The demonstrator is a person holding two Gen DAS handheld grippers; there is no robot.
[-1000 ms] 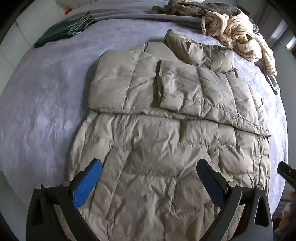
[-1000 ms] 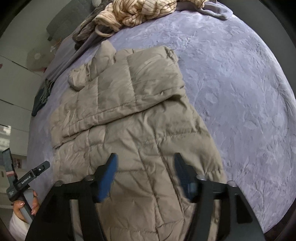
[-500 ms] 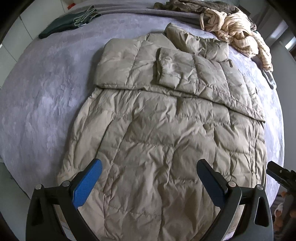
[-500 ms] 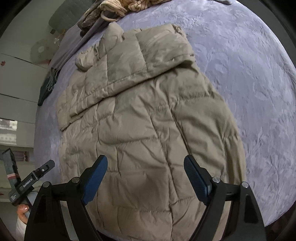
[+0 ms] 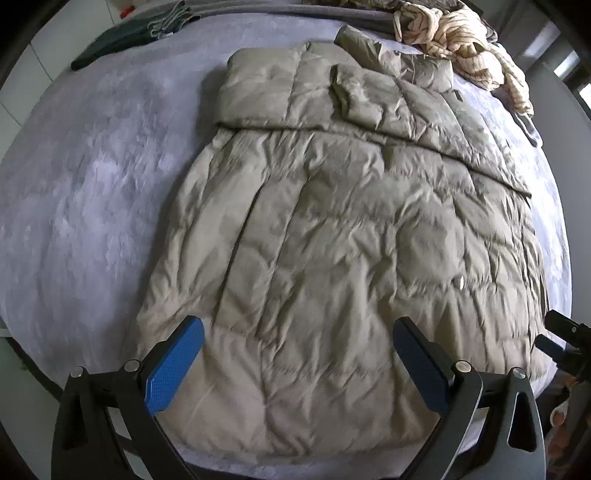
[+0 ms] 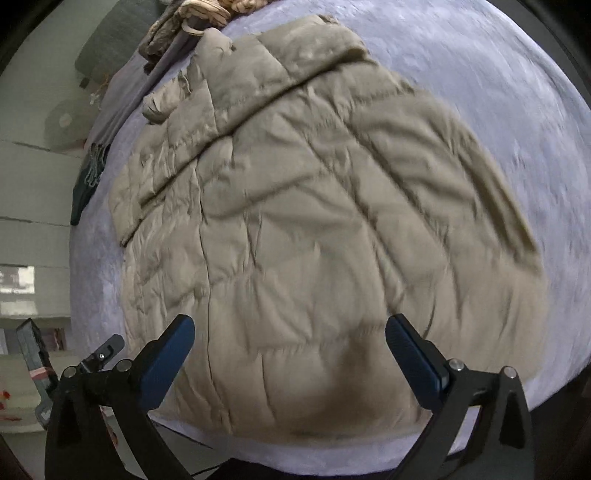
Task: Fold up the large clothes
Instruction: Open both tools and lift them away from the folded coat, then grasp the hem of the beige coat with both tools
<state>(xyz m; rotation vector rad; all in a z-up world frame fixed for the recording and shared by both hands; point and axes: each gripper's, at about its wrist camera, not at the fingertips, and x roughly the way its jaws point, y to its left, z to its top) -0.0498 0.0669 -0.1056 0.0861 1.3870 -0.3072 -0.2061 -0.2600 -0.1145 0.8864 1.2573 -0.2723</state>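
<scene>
Your left hand-held gripper (image 5: 297,356) hangs spread wide and holds nothing, its blue pads (image 5: 173,365) over the near hem of the coat (image 5: 332,240). Your right hand-held gripper (image 6: 290,356) is the same: jaws wide apart, nothing between them, poised over the hem at the near edge of the bed (image 5: 74,203).

A second ago your right jaws stood much closer together; now they are fully spread. Both cameras have also pulled back and up, so the whole hem and the bed's near edge have come into view where before you saw only the middle of the coat. That reads as you having finished with the top of the garment and backing off to line up on the bottom.

The coat lies flat along the middle of the bed, quilted side up, hem toward you. Its sleeves (image 5: 369,99) are already folded across the chest at the far end. The hem itself is not yet lifted.

So the likely next step is to pinch the two hem corners, one per side, and carry them toward the collar. Expect the puffy fabric to spring and slide, so bite deep.

Beyond the collar, at the bed's far edge, sits a striped garment (image 5: 461,33); a dark cloth (image 5: 122,40) lies at the far left corner.
</scene>
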